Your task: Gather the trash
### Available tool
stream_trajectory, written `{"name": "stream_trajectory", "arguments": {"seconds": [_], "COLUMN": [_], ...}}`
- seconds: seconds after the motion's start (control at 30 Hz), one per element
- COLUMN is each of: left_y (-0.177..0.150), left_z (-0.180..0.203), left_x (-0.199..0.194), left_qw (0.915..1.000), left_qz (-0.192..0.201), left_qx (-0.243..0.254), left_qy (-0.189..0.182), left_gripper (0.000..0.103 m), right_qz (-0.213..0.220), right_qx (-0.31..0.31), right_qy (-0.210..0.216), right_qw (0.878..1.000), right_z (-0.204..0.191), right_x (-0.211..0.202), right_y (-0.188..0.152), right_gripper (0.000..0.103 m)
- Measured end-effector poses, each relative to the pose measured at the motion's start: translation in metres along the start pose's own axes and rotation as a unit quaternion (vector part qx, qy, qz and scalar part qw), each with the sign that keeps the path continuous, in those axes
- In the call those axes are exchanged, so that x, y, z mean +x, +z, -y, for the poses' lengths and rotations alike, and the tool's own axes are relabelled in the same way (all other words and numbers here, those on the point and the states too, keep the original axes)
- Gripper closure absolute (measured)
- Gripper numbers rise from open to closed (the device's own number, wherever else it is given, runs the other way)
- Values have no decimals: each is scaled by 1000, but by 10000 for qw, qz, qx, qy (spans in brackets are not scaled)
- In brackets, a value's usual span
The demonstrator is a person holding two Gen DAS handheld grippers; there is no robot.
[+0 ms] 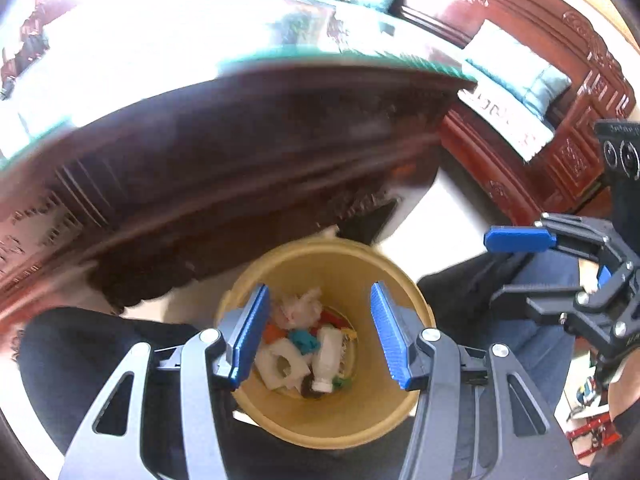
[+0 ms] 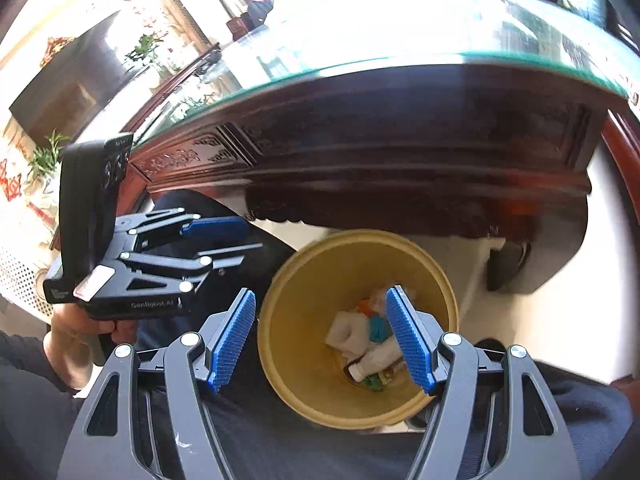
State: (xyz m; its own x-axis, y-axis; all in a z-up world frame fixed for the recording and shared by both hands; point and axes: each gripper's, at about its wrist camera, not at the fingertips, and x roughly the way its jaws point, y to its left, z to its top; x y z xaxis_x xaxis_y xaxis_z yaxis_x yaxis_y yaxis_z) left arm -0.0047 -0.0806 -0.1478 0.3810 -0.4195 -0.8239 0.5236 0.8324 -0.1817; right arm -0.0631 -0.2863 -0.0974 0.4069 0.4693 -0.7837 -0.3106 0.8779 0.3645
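Note:
A yellow bin (image 1: 352, 268) stands on the floor between the person's knees, also in the right wrist view (image 2: 320, 280). In it lie a white bottle (image 1: 326, 360), a white foam piece (image 1: 280, 364), crumpled white paper (image 1: 300, 308) and orange and teal scraps. The bottle (image 2: 376, 360) and foam piece (image 2: 346, 332) also show in the right wrist view. My left gripper (image 1: 318, 336) is open and empty right above the bin. My right gripper (image 2: 324, 340) is open and empty above the bin's left rim.
A dark carved wooden table (image 1: 224, 152) with a glass top (image 2: 400, 40) stands just behind the bin. A red carved wooden sofa (image 1: 560, 80) with cushions is to the right. The person's dark-trousered legs (image 2: 280, 440) flank the bin. White floor (image 2: 580, 320) lies around.

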Motion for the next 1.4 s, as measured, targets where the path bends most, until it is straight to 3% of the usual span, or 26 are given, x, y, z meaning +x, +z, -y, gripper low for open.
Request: {"name": "stream_trajectory", "arguments": {"seconds": [0.2, 0.4, 0.43, 0.47, 0.53, 0.67, 0.77, 0.93, 1.2, 1.4], "left_y": [37, 84, 92, 99, 115, 139, 151, 162, 162, 167], "left_z": [-21, -40, -43, -46, -50, -60, -69, -97, -117, -123], "left_x": [-49, -95, -99, -102, -107, -109, -110, -118, -128, -129], "left_qw": [9948, 9736, 9699, 9669, 9557, 9362, 9247, 9196, 9106, 9133], "left_qz": [768, 1641, 1757, 1840, 2049, 2365, 2456, 2535, 2642, 2622], "left_qx": [-159, -393, -444, -486, -572, -623, -679, -935, -1104, -1156], "left_qy": [644, 1536, 1624, 1701, 2034, 2525, 2830, 2852, 2981, 2895], "left_gripper": [41, 29, 27, 18, 10, 4, 4, 4, 4, 4], "right_qz": [579, 1448, 1630, 1812, 2229, 2856, 3082, 3275, 3168, 3169], "right_qx": [-393, -633, -696, -753, -834, -925, -852, -731, -443, -445], "right_qy": [-217, -576, -661, -817, -1194, -1808, -2046, -2440, -2297, -2299], "right_qw": [9973, 9858, 9819, 9772, 9639, 9366, 9252, 9099, 9192, 9191], "right_z": [-25, -47, -52, -57, -67, -78, -75, -57, -42, -43], "right_x": [-18, -32, -33, -34, -35, -31, -26, -11, 5, 4], "right_y": [37, 85, 94, 103, 118, 147, 164, 194, 206, 204], "right_gripper": [37, 33, 31, 23, 10, 8, 8, 8, 8, 8]}}
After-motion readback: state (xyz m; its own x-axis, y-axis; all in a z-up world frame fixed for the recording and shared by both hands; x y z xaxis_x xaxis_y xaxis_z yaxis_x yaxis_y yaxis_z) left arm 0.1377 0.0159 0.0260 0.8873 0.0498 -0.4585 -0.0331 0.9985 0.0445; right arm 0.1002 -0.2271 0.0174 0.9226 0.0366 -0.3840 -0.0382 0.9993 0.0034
